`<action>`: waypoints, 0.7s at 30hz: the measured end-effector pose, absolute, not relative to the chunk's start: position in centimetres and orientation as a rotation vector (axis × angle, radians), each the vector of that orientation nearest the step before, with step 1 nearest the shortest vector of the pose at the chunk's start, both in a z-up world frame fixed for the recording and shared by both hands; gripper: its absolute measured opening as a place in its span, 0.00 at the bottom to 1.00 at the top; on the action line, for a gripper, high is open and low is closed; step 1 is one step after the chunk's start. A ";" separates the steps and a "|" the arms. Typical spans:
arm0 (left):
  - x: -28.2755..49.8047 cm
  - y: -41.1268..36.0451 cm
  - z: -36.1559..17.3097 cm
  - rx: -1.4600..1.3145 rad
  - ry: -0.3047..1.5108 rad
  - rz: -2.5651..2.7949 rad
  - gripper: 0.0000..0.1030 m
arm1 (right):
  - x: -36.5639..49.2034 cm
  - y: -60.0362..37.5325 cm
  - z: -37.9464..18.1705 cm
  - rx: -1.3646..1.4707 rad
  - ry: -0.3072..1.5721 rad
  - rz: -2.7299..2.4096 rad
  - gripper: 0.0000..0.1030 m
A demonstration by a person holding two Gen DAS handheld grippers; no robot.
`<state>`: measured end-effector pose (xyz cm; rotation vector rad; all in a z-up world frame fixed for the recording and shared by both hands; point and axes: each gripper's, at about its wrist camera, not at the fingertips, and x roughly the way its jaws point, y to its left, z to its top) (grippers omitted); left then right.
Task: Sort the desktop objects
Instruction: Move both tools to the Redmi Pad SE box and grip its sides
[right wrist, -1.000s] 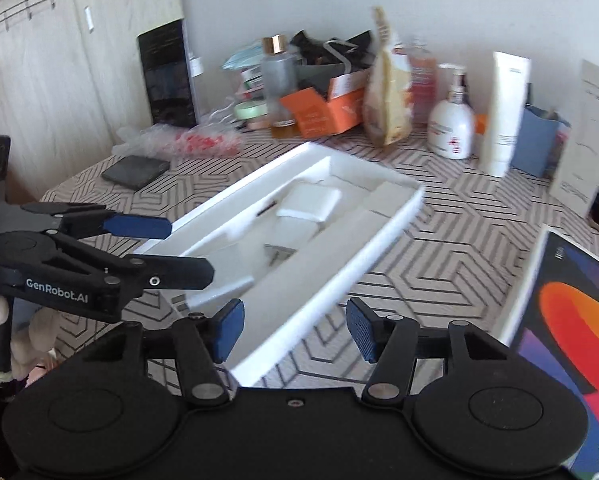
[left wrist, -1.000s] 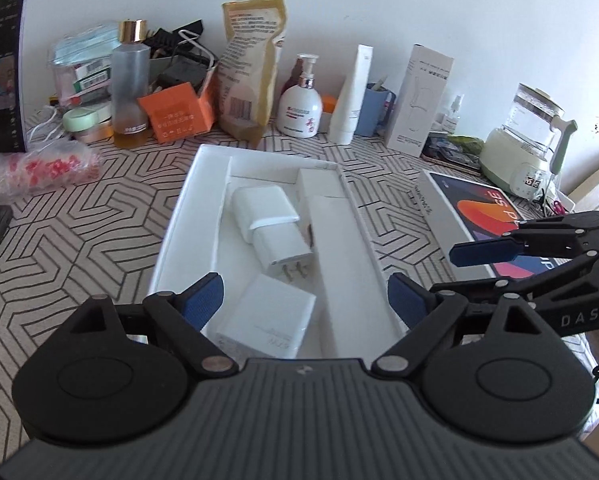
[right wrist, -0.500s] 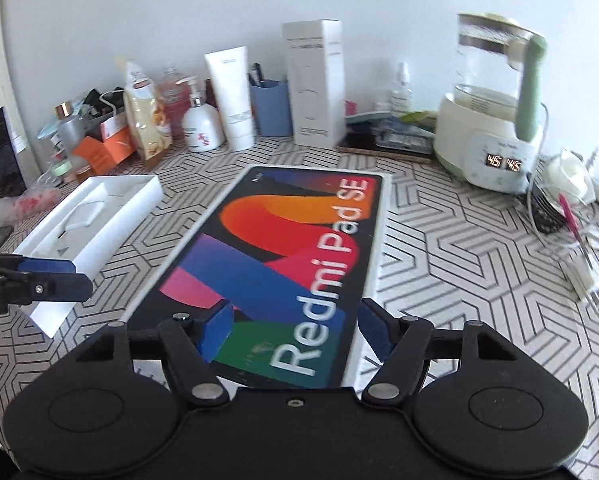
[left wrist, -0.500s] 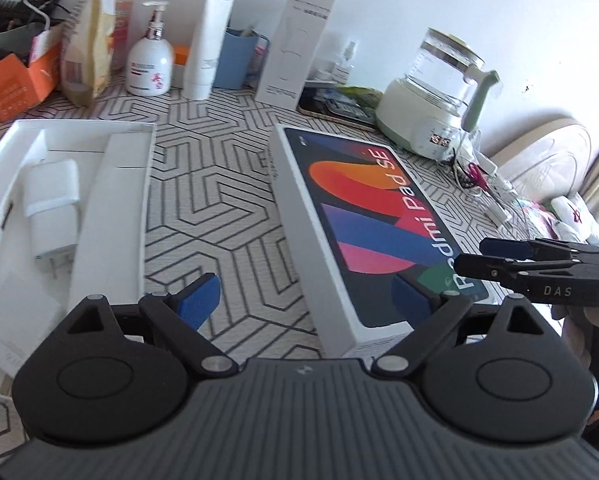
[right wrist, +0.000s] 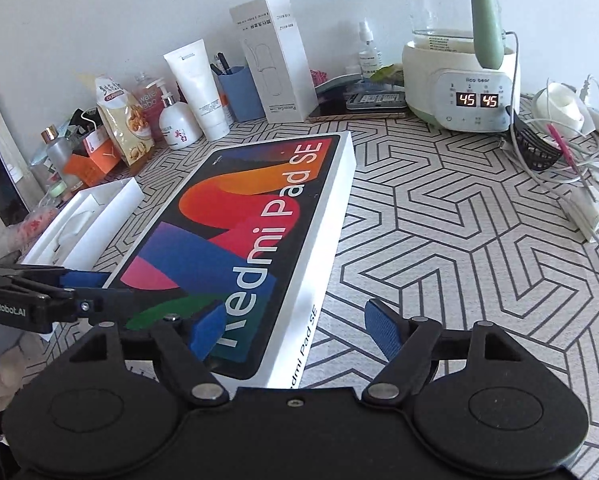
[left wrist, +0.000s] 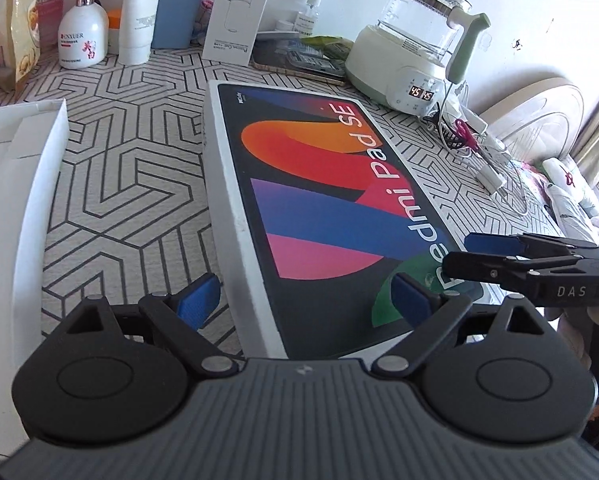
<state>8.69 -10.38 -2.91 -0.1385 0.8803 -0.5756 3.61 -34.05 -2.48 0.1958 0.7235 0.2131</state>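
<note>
left tongs (left wrist: 305,298): released, blue pads wide apart, nothing between them but the near left corner of the box lid; left pad over the bare surface, right pad over the lid's dark print. Cannot tell if either pad touches.
right tongs (right wrist: 297,330): released, pads spread; straddle the near right edge of the box, left pad above the lid, right pad off the side over the surface. Contact unclear.
tablet box (left wrist: 331,216): "Redmi Pad SE" lid, flat on the surface, long side running away from both cameras; near end sits right under both tongs.
cross view: right tongs also seen in left wrist view at the lid's right near corner (left wrist: 495,256), fingers close together edge-on; left tongs seen in right wrist view at the lid's left near corner (right wrist: 79,292).
white tray (right wrist: 111,204): open, on the surface just beside the box's left side, not touching it; white charger parts inside, detail too small.
surface (right wrist: 439,240): geometric line-pattern cloth.
kettle (right wrist: 459,76): far right of the box, display reads 45 45.
back row: white carton (right wrist: 275,60), blue pen cup (right wrist: 239,92), white tube (right wrist: 197,88), pump bottle (right wrist: 177,120), snack bag (right wrist: 125,120), all against the wall beyond the box.
cables and plug (right wrist: 591,212): right of the box, well apart.
</note>
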 end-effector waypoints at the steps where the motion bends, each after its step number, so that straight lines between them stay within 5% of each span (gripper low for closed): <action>1: 8.9 -10.5 -3.1 -0.142 0.889 -0.573 0.91 | 3.9 -34.1 -2.7 0.208 0.728 0.228 0.82; 21: 10.0 -11.4 -3.5 -0.140 0.911 -0.569 0.97 | 5.9 -33.9 -3.8 0.279 0.809 0.370 0.89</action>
